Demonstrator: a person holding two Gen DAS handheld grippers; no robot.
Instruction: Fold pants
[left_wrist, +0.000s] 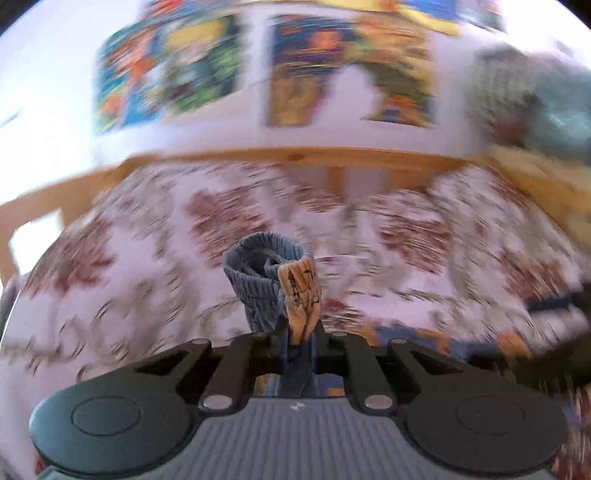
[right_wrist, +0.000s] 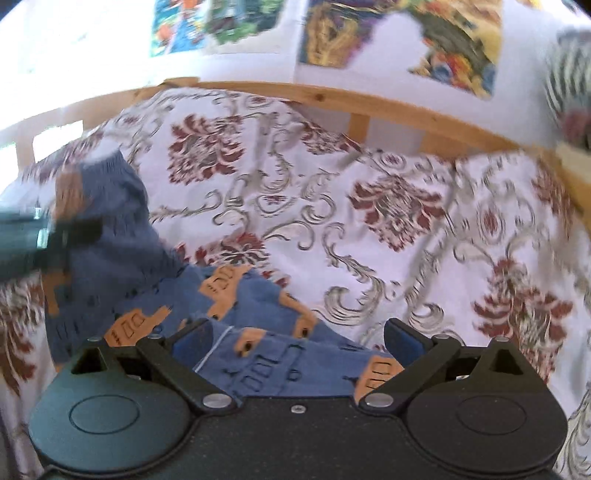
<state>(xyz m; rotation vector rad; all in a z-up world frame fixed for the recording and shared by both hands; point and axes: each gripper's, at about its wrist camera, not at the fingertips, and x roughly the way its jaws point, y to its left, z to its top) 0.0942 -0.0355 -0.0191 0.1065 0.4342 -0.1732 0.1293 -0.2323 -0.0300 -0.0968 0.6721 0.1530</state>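
Observation:
Small blue pants (right_wrist: 236, 332) with orange patches lie on a floral bedspread (right_wrist: 369, 206). My left gripper (left_wrist: 301, 332) is shut on a bunch of the pants (left_wrist: 269, 280), and a gathered waistband sticks up past its fingers. The left wrist view is motion-blurred. In the right wrist view my right gripper (right_wrist: 295, 338) is open, its fingers spread either side of the cloth, which lies under and between them. At that view's left edge the left gripper (right_wrist: 48, 236) shows blurred, holding part of the pants up.
A wooden bed rail (right_wrist: 369, 103) runs behind the bedspread, and colourful posters (right_wrist: 399, 37) hang on the white wall beyond. A striped object (right_wrist: 569, 81) sits at the far right. Bedspread stretches to the right of the pants.

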